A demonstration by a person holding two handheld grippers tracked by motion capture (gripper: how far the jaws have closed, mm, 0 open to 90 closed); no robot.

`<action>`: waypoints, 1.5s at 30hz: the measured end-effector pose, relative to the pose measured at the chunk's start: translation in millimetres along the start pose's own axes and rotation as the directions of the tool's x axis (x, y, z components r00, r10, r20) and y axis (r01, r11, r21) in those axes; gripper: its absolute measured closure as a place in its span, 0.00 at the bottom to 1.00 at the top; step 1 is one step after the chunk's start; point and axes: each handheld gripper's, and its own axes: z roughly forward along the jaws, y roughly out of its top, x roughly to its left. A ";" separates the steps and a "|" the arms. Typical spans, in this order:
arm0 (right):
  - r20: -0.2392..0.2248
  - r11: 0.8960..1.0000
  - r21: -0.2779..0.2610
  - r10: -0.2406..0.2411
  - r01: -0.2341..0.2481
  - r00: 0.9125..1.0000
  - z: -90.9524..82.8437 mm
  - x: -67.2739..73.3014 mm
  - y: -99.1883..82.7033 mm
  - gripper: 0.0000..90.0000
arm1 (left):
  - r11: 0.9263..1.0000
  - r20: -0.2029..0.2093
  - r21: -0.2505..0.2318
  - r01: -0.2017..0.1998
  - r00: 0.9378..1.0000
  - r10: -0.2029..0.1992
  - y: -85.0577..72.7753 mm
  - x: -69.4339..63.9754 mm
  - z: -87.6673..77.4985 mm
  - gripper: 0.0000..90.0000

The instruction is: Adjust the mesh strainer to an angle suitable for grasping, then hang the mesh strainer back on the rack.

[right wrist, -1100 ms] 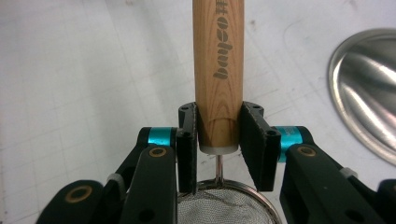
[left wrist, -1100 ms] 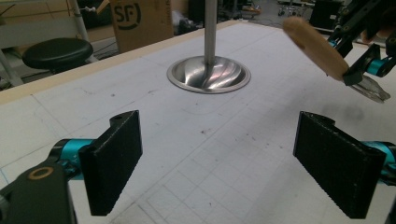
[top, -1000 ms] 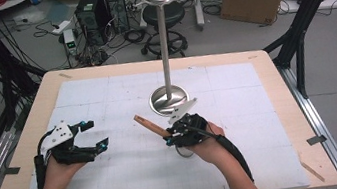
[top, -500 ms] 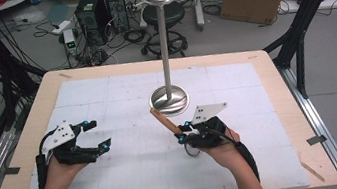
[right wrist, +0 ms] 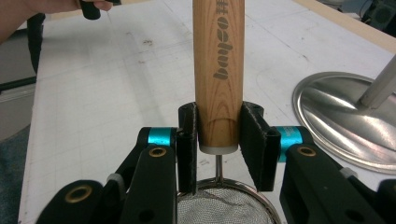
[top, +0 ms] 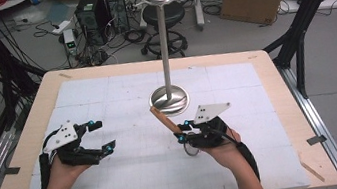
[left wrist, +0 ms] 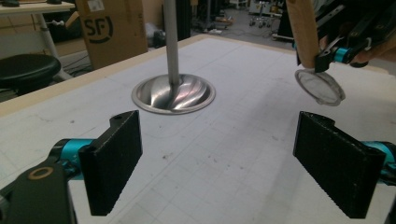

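High view: right claw (top: 185, 131) sits on the near right part of the table (top: 277, 88), clenched on the wooden handle (top: 163, 119) of a small mesh strainer (top: 193, 150). Handle slants up and away toward the round base of the metal stand (top: 170, 99); its free end lies just in front of that base, whether touching it cannot be told. The strainer's mesh head hangs below the claw, close over the white gridded mat (top: 106, 98). Left claw (top: 101, 135) is on the near left of the table, well apart from the strainer, jaws spread, nothing between them. The stand's pole rises upright from the base to a ball top.

Left gripper view: left claw (left wrist: 217, 161) released, both black pads wide apart over bare mat. Stand base (left wrist: 173, 94) ahead, centre left. At upper right the right claw (left wrist: 332, 55) holds the wooden handle (left wrist: 303, 32), with the round mesh head (left wrist: 320, 87) tilted below it, off the mat.

Right gripper view: right claw (right wrist: 219, 133) grips the handle (right wrist: 218, 70) near its lower end, both pads pressed on the wood. Dark lettering runs along the handle. A wire neck leads from the handle's end to the mesh head (right wrist: 219, 205) at the bottom edge. Stand base (right wrist: 345, 121) lies to the right.
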 end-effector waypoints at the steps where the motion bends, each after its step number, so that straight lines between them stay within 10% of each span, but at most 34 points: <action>1: -0.001 1.000 -0.001 -0.002 0.002 1.000 0.5 0.0 0.0 0.76 | 1.000 0.007 -0.004 -0.001 1.000 0.001 1.0 -0.6 0.2 0.18; 45: -0.050 0.994 -0.105 -0.023 0.018 0.998 -5.2 3.6 4.7 0.76 | 0.996 0.159 -0.083 0.023 0.987 -0.010 28.6 -23.0 26.7 0.18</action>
